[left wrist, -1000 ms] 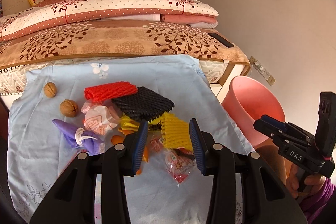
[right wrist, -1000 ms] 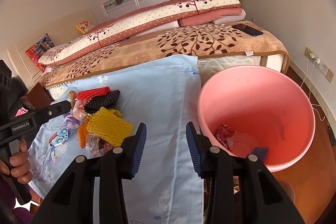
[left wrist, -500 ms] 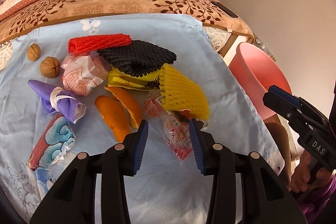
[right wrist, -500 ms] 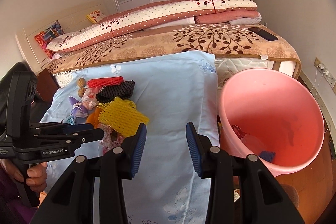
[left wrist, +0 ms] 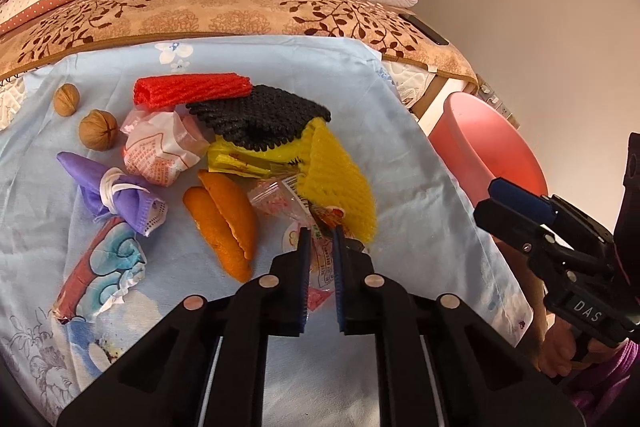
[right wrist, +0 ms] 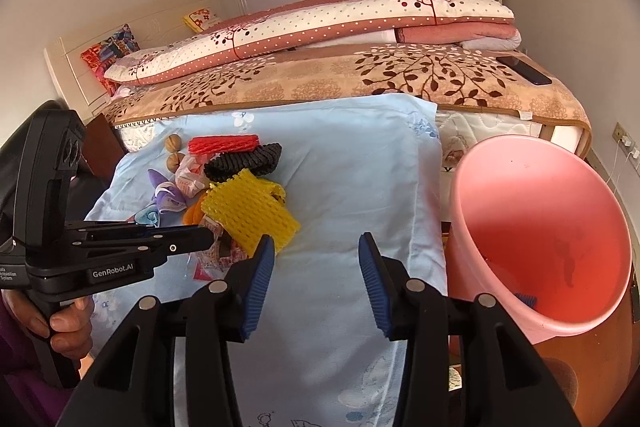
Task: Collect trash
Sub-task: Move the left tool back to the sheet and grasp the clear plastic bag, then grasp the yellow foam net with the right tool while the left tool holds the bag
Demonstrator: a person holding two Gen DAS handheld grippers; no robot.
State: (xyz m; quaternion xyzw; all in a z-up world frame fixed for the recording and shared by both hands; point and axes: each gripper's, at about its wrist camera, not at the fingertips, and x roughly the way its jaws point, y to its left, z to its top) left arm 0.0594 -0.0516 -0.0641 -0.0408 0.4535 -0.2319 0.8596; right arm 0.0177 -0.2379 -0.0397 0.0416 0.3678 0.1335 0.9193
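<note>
Trash lies piled on a light blue cloth [left wrist: 380, 131]. My left gripper [left wrist: 319, 233] is shut on a clear plastic snack wrapper [left wrist: 324, 263] with red print, at the near edge of the pile. A yellow foam net [left wrist: 340, 183] lies just beyond it, touching the wrapper. Orange peels [left wrist: 224, 223] lie to the left. My right gripper [right wrist: 316, 247] is open and empty above the cloth, right of the pile, with the pink bucket [right wrist: 536, 227] to its right. The right gripper also shows in the left wrist view [left wrist: 516, 207].
Further in the pile: black foam net [left wrist: 260, 119], red foam net [left wrist: 192, 91], crumpled white wrapper [left wrist: 160, 151], purple mask [left wrist: 112, 195], a blue printed tissue [left wrist: 100, 267], two walnuts [left wrist: 98, 135]. A bed [right wrist: 360, 67] with folded quilts stands behind; a phone [right wrist: 524, 70] lies on it.
My left gripper moved down and forward to the pile and shut on the clear snack wrapper. My right gripper stayed open and shifted a little left from the bucket.
</note>
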